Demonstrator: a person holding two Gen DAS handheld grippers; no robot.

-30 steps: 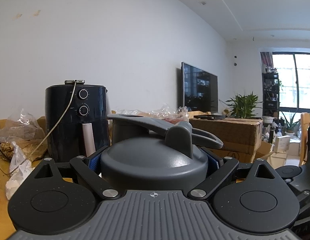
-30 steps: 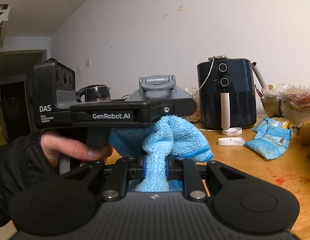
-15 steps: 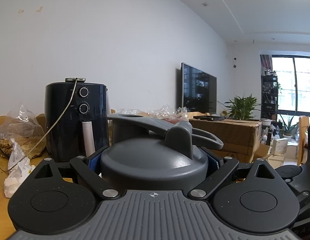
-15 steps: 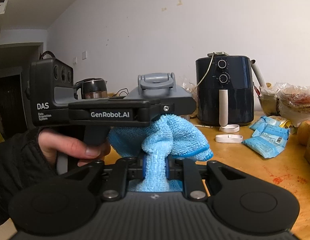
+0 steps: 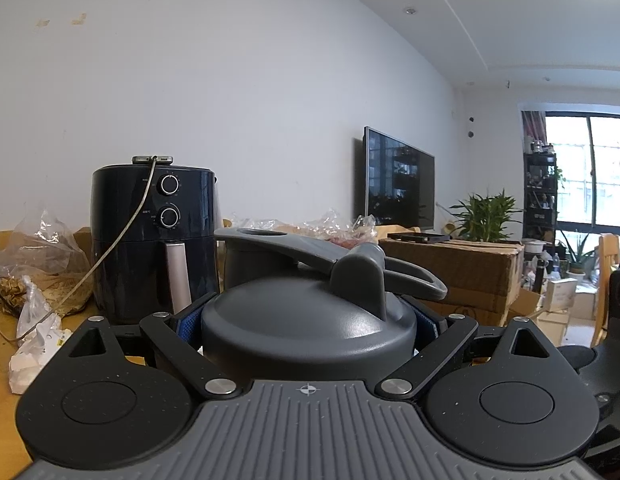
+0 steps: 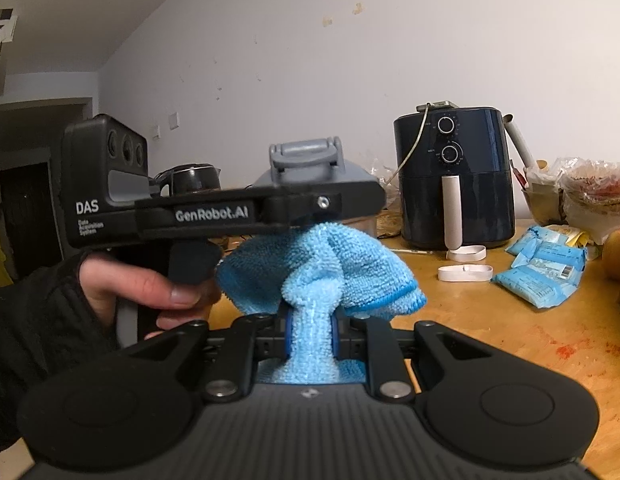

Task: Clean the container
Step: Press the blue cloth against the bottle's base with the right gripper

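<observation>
Two grips on: left gripper (image 5: 308,320) clamps the container (image 5: 310,324); right gripper (image 6: 308,336) pinches the cloth (image 6: 321,268); we'd wipe firmly, bracing steady.

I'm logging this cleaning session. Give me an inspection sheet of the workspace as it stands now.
Surface: wooden table, reddish stains at right.
Job's things: grey container; blue cloth.
Clutter: air fryer, blue packets, plastic bags, cardboard box.
Grippers: left hand-held gripper shut on the container's lid; right hand-held gripper shut on the cloth.
Cables: pale cord hanging down the fryer.
Surroundings: television, plant, window.
</observation>
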